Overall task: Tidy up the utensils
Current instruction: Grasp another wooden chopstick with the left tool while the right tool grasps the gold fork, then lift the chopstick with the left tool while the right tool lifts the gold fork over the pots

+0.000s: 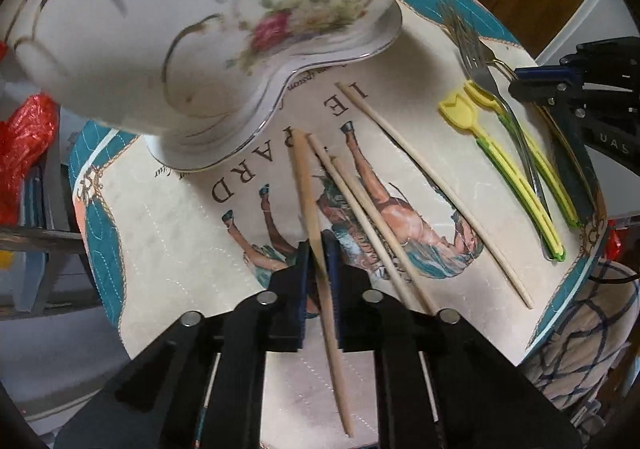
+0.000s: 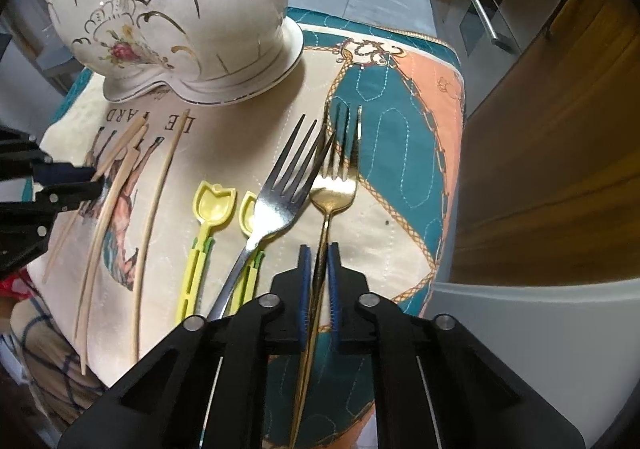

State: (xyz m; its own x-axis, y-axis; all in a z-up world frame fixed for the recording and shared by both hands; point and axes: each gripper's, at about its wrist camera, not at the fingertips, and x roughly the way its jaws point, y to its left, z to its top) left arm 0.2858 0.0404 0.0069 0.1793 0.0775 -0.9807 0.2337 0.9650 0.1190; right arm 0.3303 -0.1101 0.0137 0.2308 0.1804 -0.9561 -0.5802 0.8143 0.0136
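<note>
Left gripper pinched one pale wooden chopstick, blue pads pressed together on its shaft, its lower end running back under the claw. Just right of that claw three more chopsticks lay on the horse-print mat; ahead stood a white floral ceramic holder. Right gripper clamped the thin handle of a gold fork, tines pointing away. Left of that claw lay a silver fork crossing one of two yellow tulip-shaped plastic picks.
</note>
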